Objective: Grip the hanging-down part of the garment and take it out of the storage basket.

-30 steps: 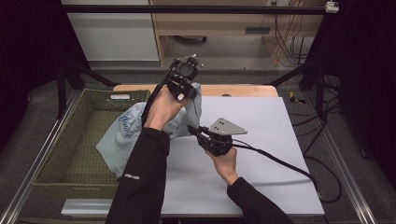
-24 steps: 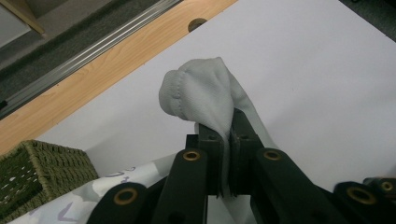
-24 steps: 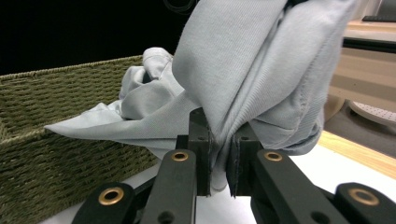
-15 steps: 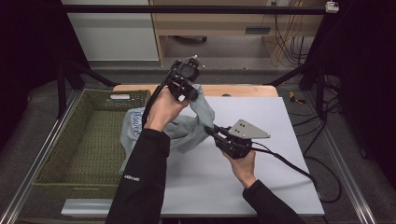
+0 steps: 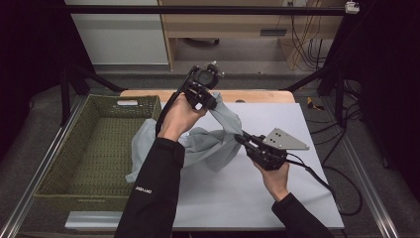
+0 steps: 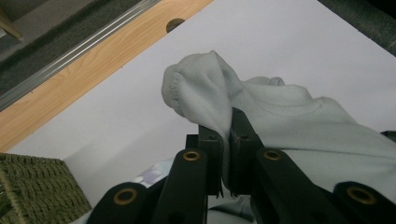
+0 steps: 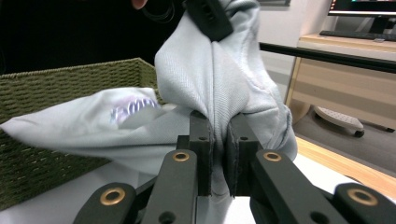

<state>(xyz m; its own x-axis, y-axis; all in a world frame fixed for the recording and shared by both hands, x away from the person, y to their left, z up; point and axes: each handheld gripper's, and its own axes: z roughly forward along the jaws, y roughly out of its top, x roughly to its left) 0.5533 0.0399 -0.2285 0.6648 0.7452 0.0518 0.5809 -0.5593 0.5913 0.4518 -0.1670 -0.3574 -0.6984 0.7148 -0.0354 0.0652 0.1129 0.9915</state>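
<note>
Two tools grip one pale grey-blue garment (image 5: 208, 141) above the white tabletop (image 5: 277, 198). The left tool (image 5: 214, 101) is raised near the far tabletop edge; its jaws are clamped on a bunched fold of cloth (image 6: 205, 98), which bulges out past the jaw tips in the left gripper view. The right tool (image 5: 242, 139) sits lower and nearer the person, jaws clamped on another fold of the same garment (image 7: 219, 88). Between the two tools the cloth runs as a twisted band.

The rest of the garment hangs down and to the left of the left tool, draping over the near wall of the green woven basket (image 5: 74, 163). The left forearm's dark sleeve (image 5: 153, 193) covers part of this drape, so its lower edge is only partly visible. A printed mark on the cloth (image 7: 133, 108) is blurred and unreadable.

The left hand (image 5: 178, 116) wraps the tool body with the wrist bent upward. The right hand (image 5: 275, 176) holds its tool from below, the grey plate (image 5: 285, 140) on top.
</note>
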